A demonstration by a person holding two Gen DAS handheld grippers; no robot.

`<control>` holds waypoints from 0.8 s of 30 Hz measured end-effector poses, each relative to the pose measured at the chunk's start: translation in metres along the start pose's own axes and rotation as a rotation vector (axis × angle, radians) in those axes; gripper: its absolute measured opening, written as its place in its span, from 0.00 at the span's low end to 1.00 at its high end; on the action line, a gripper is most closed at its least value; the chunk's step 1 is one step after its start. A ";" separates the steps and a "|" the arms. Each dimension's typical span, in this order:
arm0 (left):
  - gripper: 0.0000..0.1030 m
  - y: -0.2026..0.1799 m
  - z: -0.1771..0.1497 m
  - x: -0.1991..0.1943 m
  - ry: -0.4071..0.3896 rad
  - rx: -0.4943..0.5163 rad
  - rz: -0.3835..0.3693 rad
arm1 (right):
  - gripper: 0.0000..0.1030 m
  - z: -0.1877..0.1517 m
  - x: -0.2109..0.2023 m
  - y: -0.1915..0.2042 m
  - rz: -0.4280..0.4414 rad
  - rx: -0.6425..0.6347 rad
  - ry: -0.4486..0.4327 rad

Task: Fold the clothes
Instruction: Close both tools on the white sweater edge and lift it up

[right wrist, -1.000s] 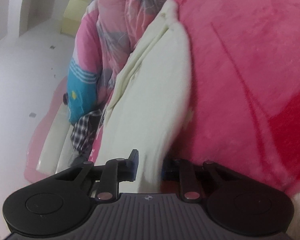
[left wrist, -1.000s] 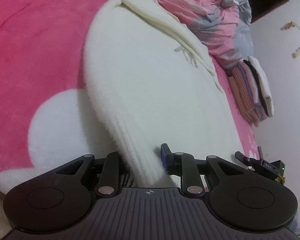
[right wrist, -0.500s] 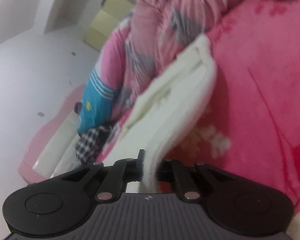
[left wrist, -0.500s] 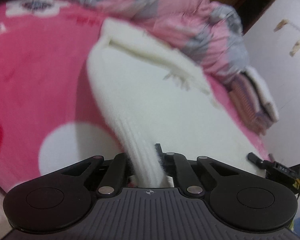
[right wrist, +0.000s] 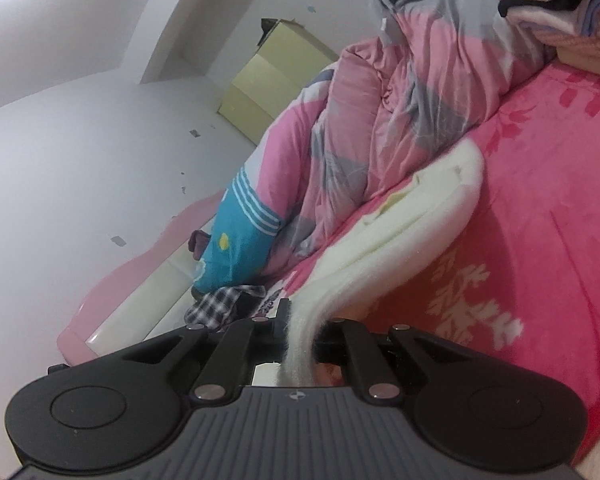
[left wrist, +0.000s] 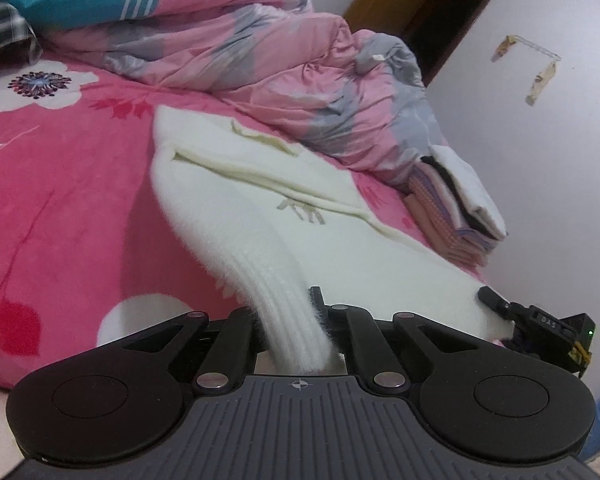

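A fluffy white sweater (left wrist: 284, 204) lies across the pink flowered blanket (left wrist: 60, 216), its near ribbed hem lifted off the bed. My left gripper (left wrist: 292, 320) is shut on one corner of that hem, the cloth bunched between its jaws. The other gripper (left wrist: 500, 304) shows at the right of the left wrist view, pinching the hem's far corner. In the right wrist view my right gripper (right wrist: 300, 320) is shut on the sweater (right wrist: 412, 220), which stretches away from it toward the quilt.
A crumpled pink and grey quilt (left wrist: 284, 60) lies behind the sweater. A stack of folded clothes (left wrist: 456, 208) sits at the bed's right edge by the white wall. A blue pillow (right wrist: 236, 240) and checked cloth (right wrist: 220, 304) lie near the headboard.
Both grippers closed on the sweater's hem and rose, lifting the near edge off the blanket. Both views tilted up, so more of the quilt and the room shows.
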State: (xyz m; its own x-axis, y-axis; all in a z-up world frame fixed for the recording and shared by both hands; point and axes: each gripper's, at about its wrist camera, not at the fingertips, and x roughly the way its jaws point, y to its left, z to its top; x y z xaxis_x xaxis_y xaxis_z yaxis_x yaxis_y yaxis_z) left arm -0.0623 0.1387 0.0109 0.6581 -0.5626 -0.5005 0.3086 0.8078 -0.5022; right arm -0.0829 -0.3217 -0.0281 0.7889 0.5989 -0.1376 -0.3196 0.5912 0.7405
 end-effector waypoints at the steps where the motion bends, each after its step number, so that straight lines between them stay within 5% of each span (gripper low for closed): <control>1: 0.04 -0.001 -0.002 -0.005 -0.002 -0.001 -0.002 | 0.06 -0.002 -0.005 0.004 0.002 -0.004 -0.003; 13: 0.04 -0.009 -0.043 -0.059 -0.022 -0.059 -0.009 | 0.06 -0.051 -0.061 0.037 0.047 -0.026 -0.010; 24: 0.04 0.006 -0.027 -0.047 -0.063 -0.095 -0.067 | 0.06 -0.047 -0.051 0.026 0.063 0.031 -0.015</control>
State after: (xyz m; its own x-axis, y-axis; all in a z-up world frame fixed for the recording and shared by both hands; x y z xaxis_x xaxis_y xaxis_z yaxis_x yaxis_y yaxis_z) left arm -0.1097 0.1648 0.0124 0.6808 -0.6000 -0.4201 0.2885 0.7468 -0.5992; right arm -0.1561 -0.3116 -0.0326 0.7757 0.6260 -0.0797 -0.3530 0.5351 0.7675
